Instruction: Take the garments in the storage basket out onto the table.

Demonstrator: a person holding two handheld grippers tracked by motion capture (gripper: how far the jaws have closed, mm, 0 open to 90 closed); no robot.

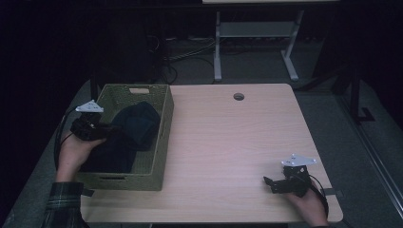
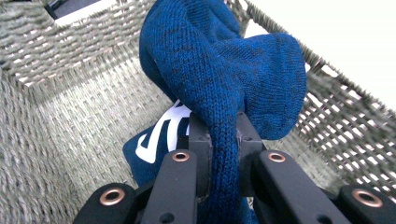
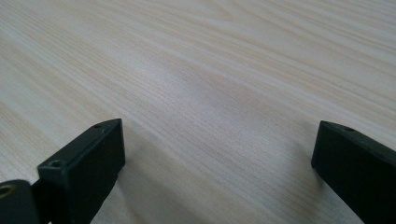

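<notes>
a pale wooden tabletop [image 1: 228, 142] is carrying a woven green basket [image 1: 164, 137] at its left edge. a dark blue knitted garment [image 2: 224, 79] is lying bunched inside the basket, over a blue cloth with white lettering [image 2: 156, 140]. the left tool [image 2: 223, 154] is reaching into the basket, its jaws pinching a fold of the garment. the right tool [image 1: 274, 183] is resting near the tabletop's right front corner, its jaws standing wide apart over bare wood.
</notes>
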